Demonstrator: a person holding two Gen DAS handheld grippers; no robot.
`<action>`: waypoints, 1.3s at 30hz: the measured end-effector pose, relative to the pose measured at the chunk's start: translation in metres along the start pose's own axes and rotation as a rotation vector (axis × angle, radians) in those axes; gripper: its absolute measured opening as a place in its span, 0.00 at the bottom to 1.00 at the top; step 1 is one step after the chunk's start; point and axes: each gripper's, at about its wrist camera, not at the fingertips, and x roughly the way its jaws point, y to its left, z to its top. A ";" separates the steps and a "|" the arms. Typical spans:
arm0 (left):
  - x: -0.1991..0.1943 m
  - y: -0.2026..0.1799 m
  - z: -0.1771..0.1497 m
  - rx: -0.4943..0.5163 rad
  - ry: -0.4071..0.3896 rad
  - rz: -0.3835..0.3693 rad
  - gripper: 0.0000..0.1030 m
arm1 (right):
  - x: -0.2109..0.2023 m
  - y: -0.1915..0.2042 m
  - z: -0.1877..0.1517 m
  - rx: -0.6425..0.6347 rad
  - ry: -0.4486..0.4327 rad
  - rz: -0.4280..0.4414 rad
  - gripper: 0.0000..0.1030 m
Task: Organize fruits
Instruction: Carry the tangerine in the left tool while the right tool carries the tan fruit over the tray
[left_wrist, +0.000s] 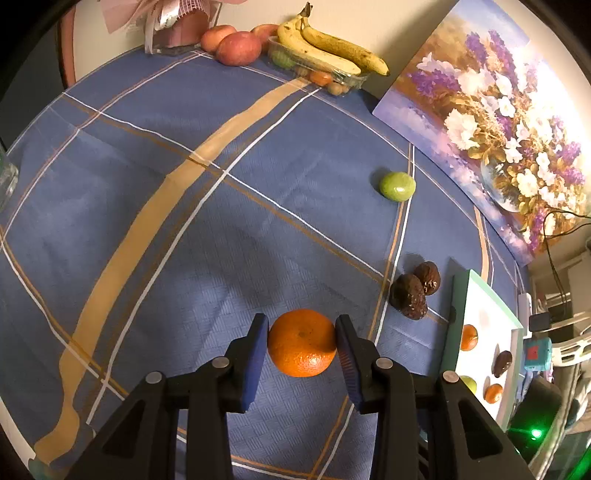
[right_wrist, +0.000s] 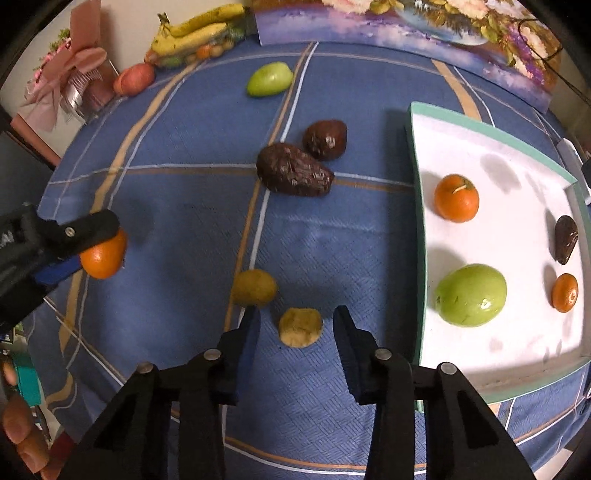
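While the left gripper (left_wrist: 301, 345) clamps a mandarin (left_wrist: 302, 342) at lower centre, the right gripper (right_wrist: 293, 332) straddles a small yellow fruit (right_wrist: 300, 327) — pads not touching — presumably both bound for the white tray (right_wrist: 417, 206) at right.

Black plastic tongs on both sides — left tongs (left_wrist: 301, 345), right tongs (right_wrist: 293, 338) — each with angular arms and triangular cut-outs, round silver screw heads at the pivots, ribbed blue pads lining the fingers (left_wrist: 255, 360).
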 end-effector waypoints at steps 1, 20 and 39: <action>0.001 0.000 0.000 0.001 0.002 0.001 0.38 | 0.002 0.000 -0.001 0.001 0.007 0.000 0.31; -0.016 -0.013 -0.001 0.035 -0.064 -0.007 0.38 | -0.044 -0.030 0.000 0.048 -0.135 0.019 0.26; -0.008 -0.105 -0.050 0.337 -0.020 -0.052 0.38 | -0.071 -0.133 -0.011 0.324 -0.182 -0.085 0.26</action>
